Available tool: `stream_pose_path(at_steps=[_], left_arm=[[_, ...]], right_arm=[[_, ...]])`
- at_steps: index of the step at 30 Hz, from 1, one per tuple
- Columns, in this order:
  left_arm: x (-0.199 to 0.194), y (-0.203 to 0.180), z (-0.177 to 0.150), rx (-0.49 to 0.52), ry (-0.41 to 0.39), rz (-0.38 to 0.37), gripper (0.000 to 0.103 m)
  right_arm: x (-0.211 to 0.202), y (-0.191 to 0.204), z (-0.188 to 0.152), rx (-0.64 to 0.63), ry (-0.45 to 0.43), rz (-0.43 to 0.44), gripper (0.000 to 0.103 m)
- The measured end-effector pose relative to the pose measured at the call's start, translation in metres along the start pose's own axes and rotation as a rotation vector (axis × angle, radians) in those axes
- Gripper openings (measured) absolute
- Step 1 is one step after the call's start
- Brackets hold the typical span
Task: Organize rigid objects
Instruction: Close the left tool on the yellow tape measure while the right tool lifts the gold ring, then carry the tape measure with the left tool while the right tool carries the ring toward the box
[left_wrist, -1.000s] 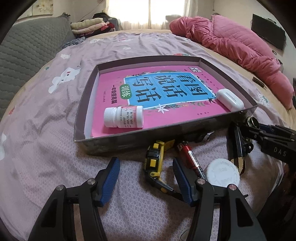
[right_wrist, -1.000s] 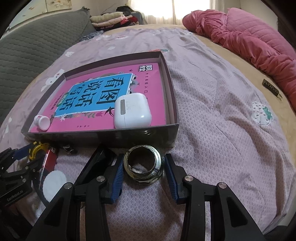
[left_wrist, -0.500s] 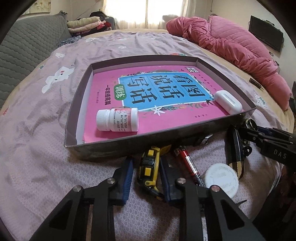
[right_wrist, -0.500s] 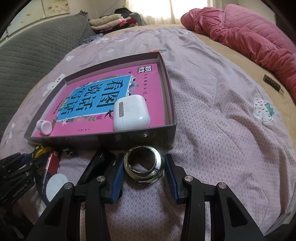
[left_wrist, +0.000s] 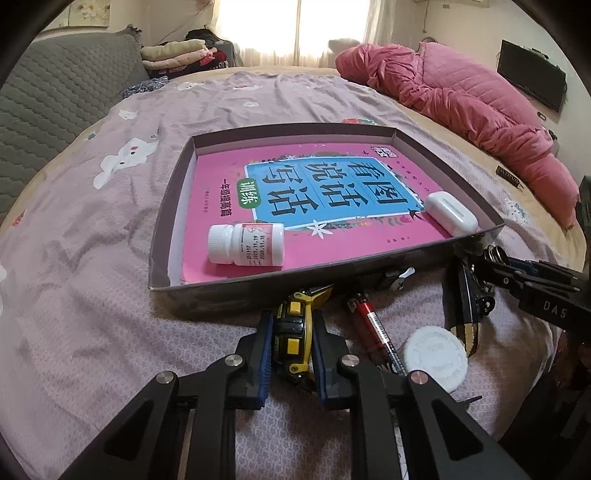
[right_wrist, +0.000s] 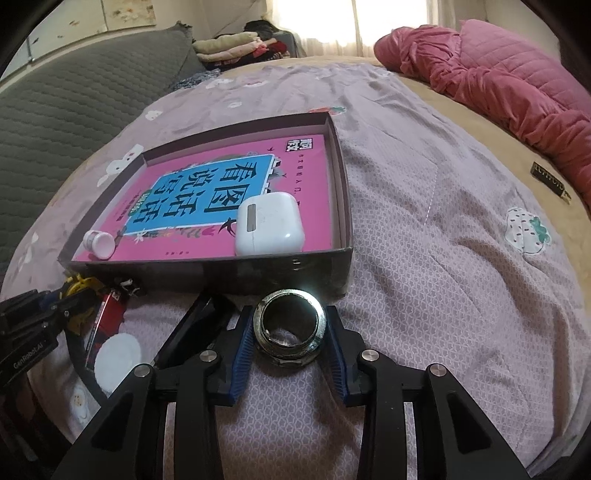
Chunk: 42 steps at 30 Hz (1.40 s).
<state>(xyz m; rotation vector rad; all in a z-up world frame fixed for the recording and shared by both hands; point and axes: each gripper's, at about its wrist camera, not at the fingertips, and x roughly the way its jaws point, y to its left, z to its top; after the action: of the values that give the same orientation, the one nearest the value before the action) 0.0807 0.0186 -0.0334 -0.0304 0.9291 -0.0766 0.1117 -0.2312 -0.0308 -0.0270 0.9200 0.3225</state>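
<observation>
Black tongs (left_wrist: 291, 350); blue pads (left_wrist: 265, 354)

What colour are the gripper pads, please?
Blue pads; the right wrist view shows them best.

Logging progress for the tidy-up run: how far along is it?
Done: white pill bottle and white earbud case lie in the shallow cardboard tray. In hand: left gripper clamps the yellow tape measure; right gripper clamps the metal ring fitting. Left on the bed: red pen, white round lid.
</observation>
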Motion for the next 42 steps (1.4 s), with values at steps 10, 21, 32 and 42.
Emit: stream_pose_path(at_steps=[10, 21, 32, 42], left_arm=[[-0.015, 0.008, -0.002, -0.031, -0.043, 0.014, 0.019], [-0.032, 0.012, -0.001, -0.057, -0.094, 0.009, 0.019], [-0.043, 0.011, -0.002, -0.055, -0.123, 0.010, 0.019], [-0.049, 0.012, 0.001, -0.066, -0.159, 0.003, 0.019]], right_arm=[[-0.014, 0.001, 0.001, -0.016, -0.036, 0.012, 0.037], [-0.029, 0.005, 0.002, -0.051, -0.079, 0.025, 0.037], [-0.040, 0.015, 0.004, -0.083, -0.113, 0.062, 0.037], [-0.046, 0.026, 0.007, -0.122, -0.141, 0.072, 0.037]])
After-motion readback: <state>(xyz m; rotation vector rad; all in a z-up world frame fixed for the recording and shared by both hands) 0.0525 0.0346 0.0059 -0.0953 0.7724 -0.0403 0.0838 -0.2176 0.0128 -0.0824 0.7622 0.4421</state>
